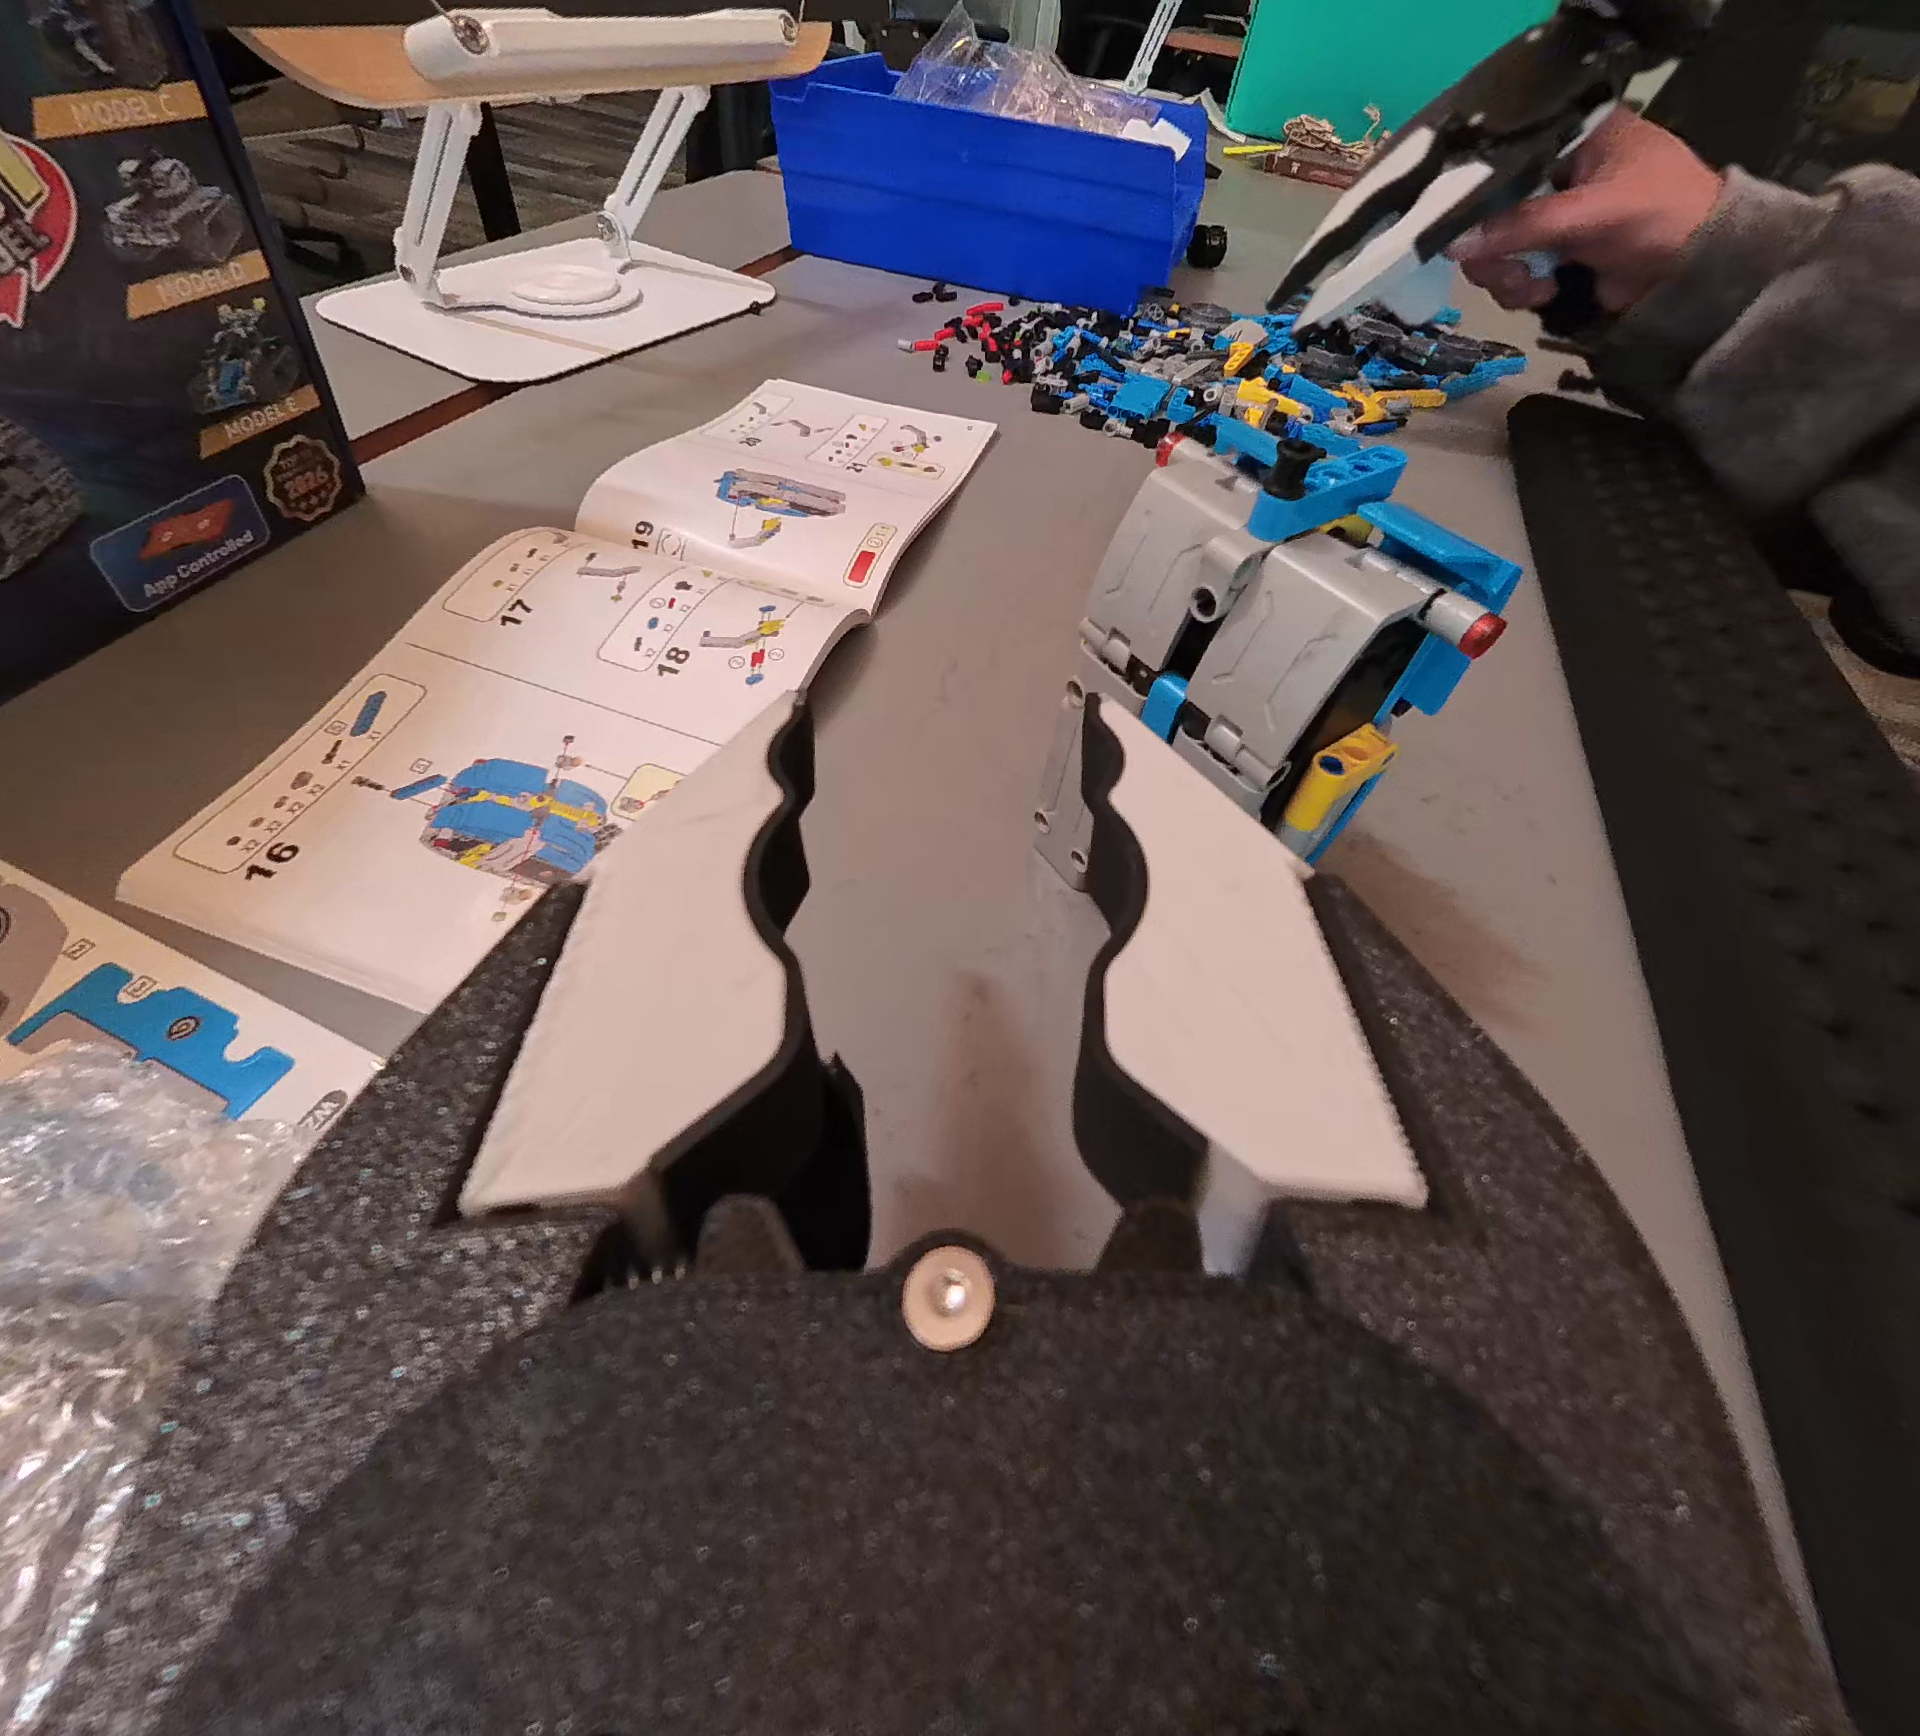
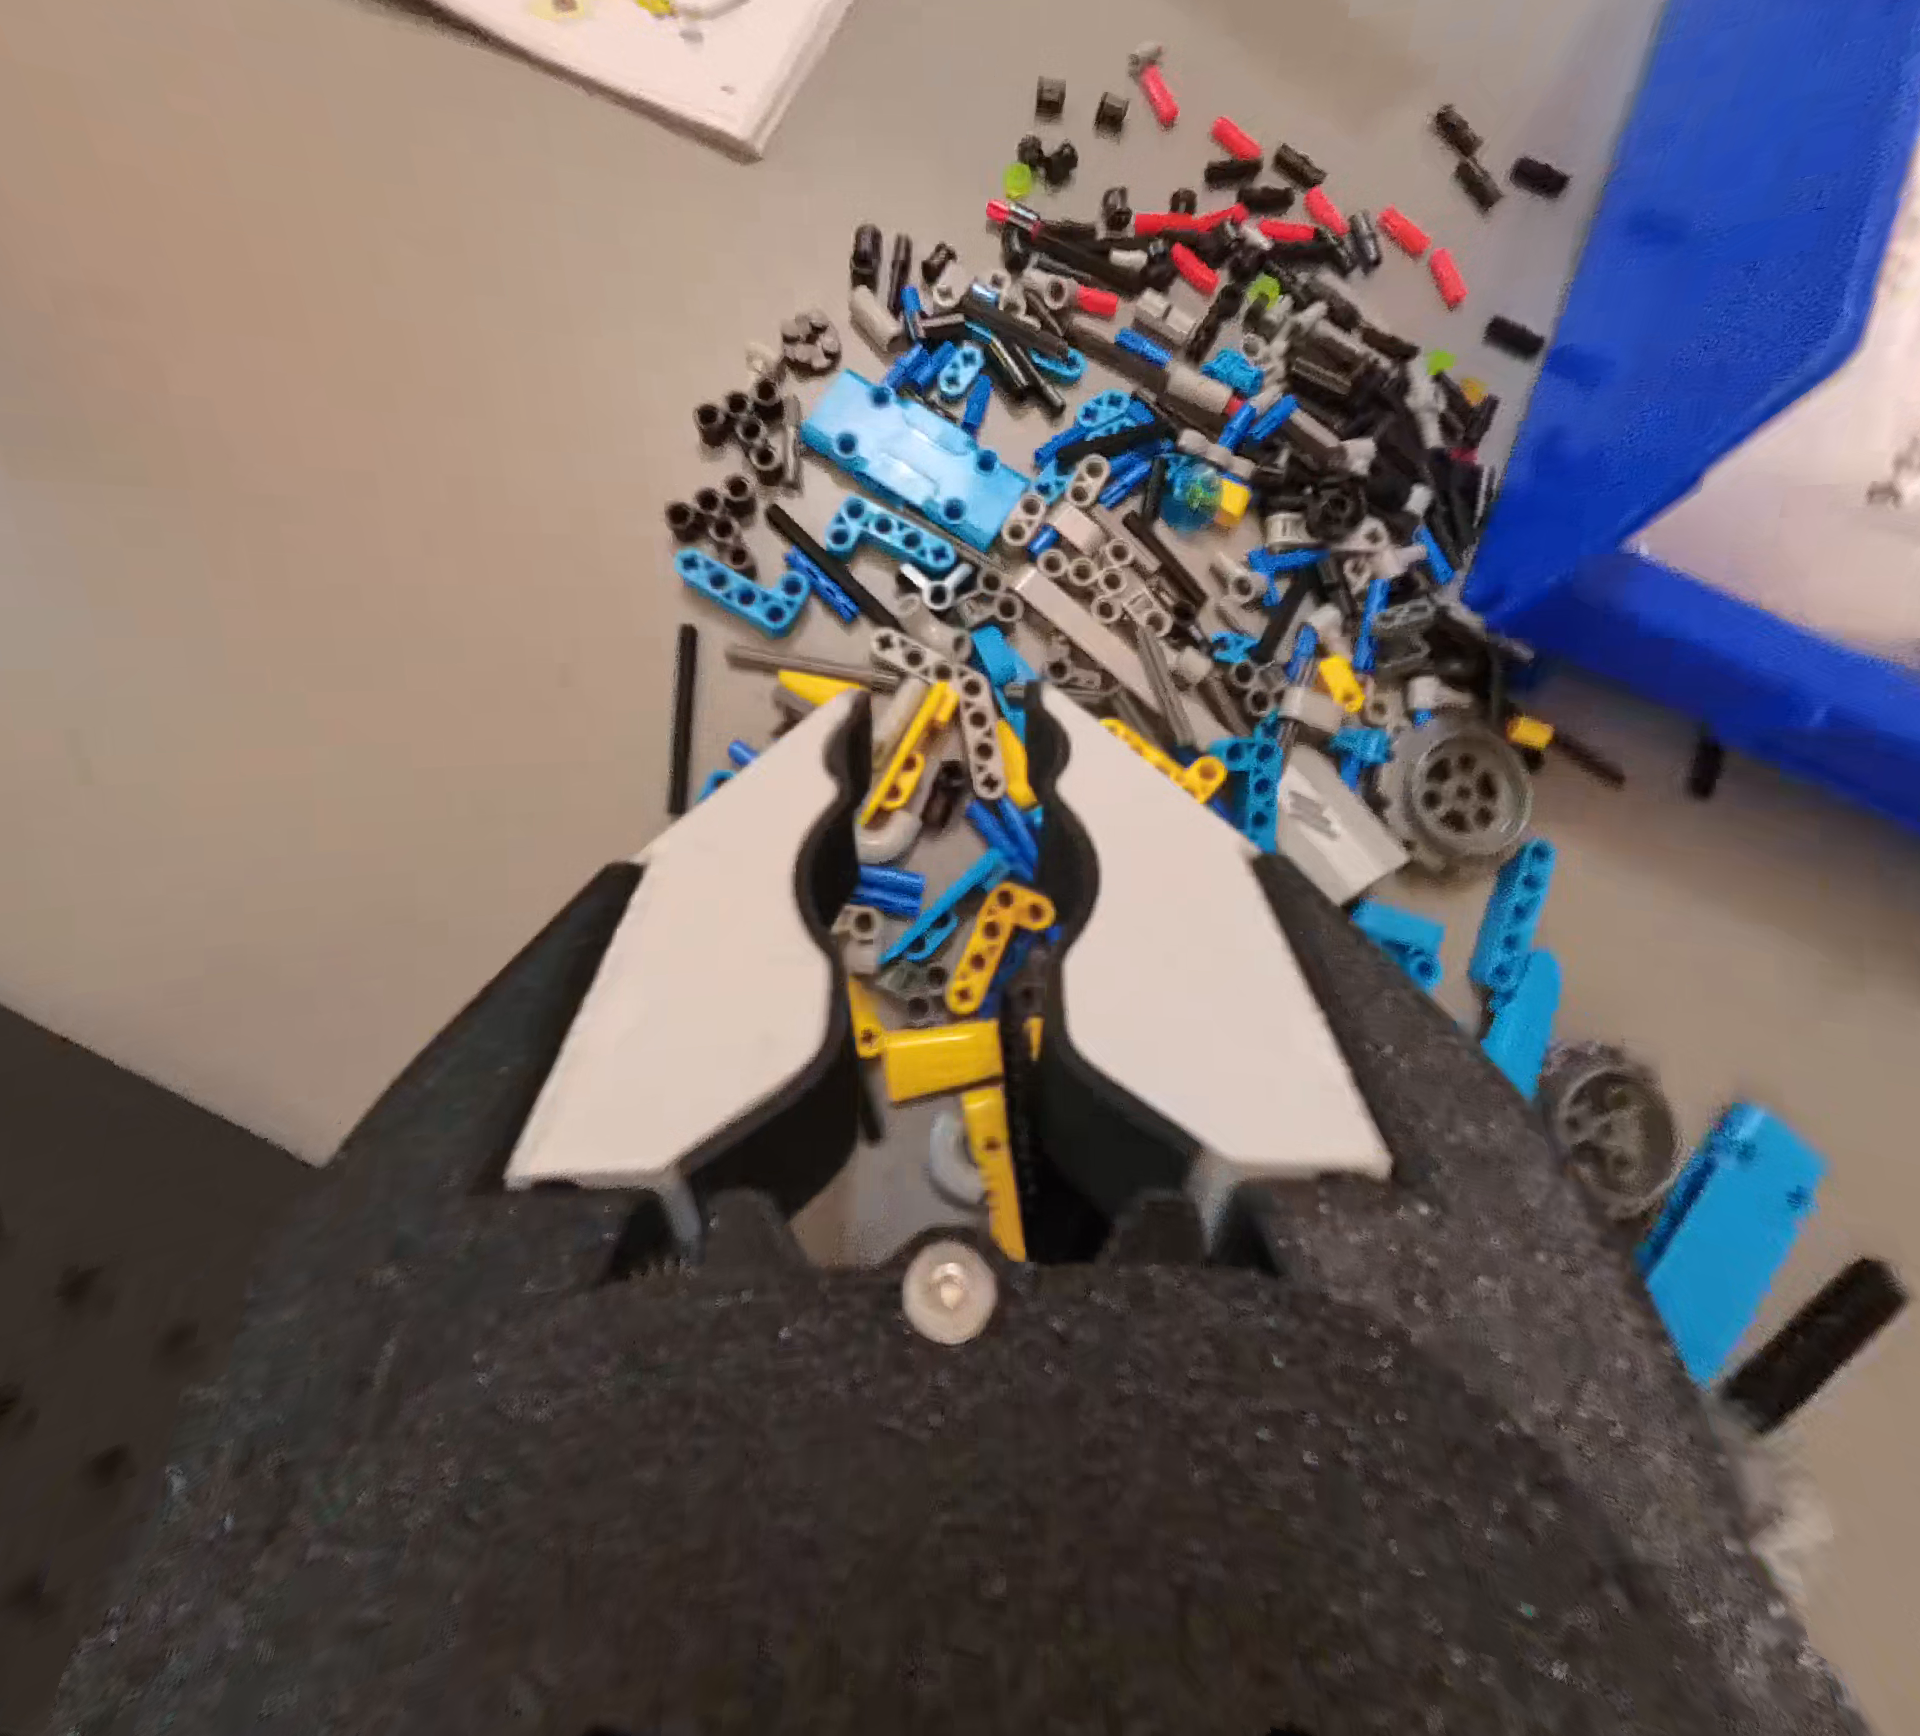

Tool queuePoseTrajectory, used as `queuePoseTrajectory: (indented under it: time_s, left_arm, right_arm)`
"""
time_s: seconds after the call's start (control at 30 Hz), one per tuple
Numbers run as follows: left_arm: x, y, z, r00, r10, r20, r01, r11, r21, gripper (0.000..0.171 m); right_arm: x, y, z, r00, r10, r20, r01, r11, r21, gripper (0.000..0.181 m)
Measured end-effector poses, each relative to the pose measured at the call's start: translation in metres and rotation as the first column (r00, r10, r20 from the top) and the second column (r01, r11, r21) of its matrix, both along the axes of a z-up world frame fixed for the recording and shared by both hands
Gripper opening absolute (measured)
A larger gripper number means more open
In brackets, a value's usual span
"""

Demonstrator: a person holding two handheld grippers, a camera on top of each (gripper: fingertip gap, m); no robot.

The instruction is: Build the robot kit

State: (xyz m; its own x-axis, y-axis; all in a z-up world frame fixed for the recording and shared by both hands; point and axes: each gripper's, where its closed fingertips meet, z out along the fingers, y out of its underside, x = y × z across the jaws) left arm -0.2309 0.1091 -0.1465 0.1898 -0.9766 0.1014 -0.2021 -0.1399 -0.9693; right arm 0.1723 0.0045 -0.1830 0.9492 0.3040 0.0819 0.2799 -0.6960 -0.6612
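Left claw (image 1: 940, 710) sits low over the grey bench (image 1: 935, 855), jaws spread apart with nothing between them. Right by its right fingertip is a half-built blue and grey brick model (image 1: 1288, 637), and the open instruction booklet (image 1: 582, 647) lies off to the left. Farther back, the right claw (image 2: 948, 699) hangs over the pile of loose building pieces (image 2: 1143, 491), jaws partly open and not gripping anything that I can see. Past the pile there's a blue plastic bin (image 1: 977, 180) and a white folding stand (image 1: 551, 159).
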Motion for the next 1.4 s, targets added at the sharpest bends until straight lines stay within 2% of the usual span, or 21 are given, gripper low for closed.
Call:
queuePoseTrajectory:
  time_s: [0.1, 0.13, 0.23, 0.3, 0.7, 0.8, 0.93, 1.03, 1.13, 1.23, 1.3, 1.37, 1.4]
  left_arm:
    - [0.001, -0.002, -0.001, 1.000, -0.007, -0.010, 0.007, 1.000, 0.007, 0.051]
    - [0.001, -0.002, -0.002, 1.000, -0.009, -0.013, 0.009, 1.000, 0.012, 0.051]
    - [0.002, -0.004, -0.003, 1.000, -0.016, -0.024, 0.016, 1.000, 0.018, 0.052]
    - [0.003, -0.004, -0.004, 0.999, -0.018, -0.026, 0.019, 1.000, 0.016, 0.051]
    - [0.002, -0.003, -0.003, 1.000, -0.018, -0.019, 0.018, 1.000, 0.003, 0.051]
    - [0.002, -0.002, -0.003, 1.000, -0.017, -0.016, 0.017, 1.000, 0.000, 0.051]
    - [0.001, -0.001, -0.001, 1.000, -0.011, -0.005, 0.011, 1.000, -0.006, 0.051]
    - [-0.002, 0.003, 0.002, 1.000, 0.009, 0.016, -0.009, 1.000, -0.011, 0.050]
    - [-0.004, 0.007, 0.005, 0.999, 0.038, 0.025, -0.038, 0.999, 0.019, 0.049]
    - [-0.005, 0.009, 0.007, 0.998, 0.064, 0.023, -0.066, 0.996, 0.067, 0.047]
    - [-0.007, 0.010, 0.005, 0.997, 0.073, 0.008, -0.074, 0.993, 0.090, 0.047]
    - [-0.012, 0.015, 0.001, 0.995, 0.097, -0.022, -0.093, 0.989, 0.114, 0.046]
    - [-0.015, 0.018, 0.000, 0.993, 0.111, -0.027, -0.107, 0.986, 0.126, 0.046]
  right_arm:
    - [0.014, 0.006, -0.015, 0.993, 0.068, 0.098, -0.059, 0.994, -0.088, 0.022]
    - [0.014, 0.006, -0.020, 0.992, 0.087, 0.089, -0.077, 0.992, -0.103, 0.015]
    - [0.008, 0.004, -0.031, 0.994, 0.110, 0.024, -0.105, 0.985, -0.139, 0.013]
    - [0.011, 0.004, -0.038, 0.993, 0.102, 0.057, -0.092, 0.984, -0.150, 0.013]
    - [0.009, 0.004, -0.045, 0.994, 0.102, 0.044, -0.092, 0.979, -0.182, 0.007]
    - [0.008, 0.004, -0.032, 0.989, 0.119, 0.087, -0.106, 0.983, -0.148, 0.007]
    - [0.000, 0.011, 0.019, 0.960, 0.123, 0.251, -0.124, 0.992, -0.012, 0.007]
    - [-0.056, 0.017, 0.054, 0.940, 0.241, 0.243, -0.263, 0.963, 0.060, 0.007]
    - [-0.131, 0.029, 0.063, 0.869, 0.436, 0.234, -0.459, 0.887, 0.054, 0.007]
    - [-0.199, 0.042, 0.049, 0.721, 0.649, 0.242, -0.672, 0.740, 0.019, 0.007]
    - [-0.242, 0.057, 0.034, 0.653, 0.743, 0.149, -0.755, 0.655, 0.042, 0.007]
    - [-0.270, 0.071, 0.006, 0.631, 0.775, 0.028, -0.776, 0.630, 0.034, 0.007]
    - [-0.277, 0.068, -0.010, 0.614, 0.788, -0.050, -0.789, 0.614, -0.009, 0.007]
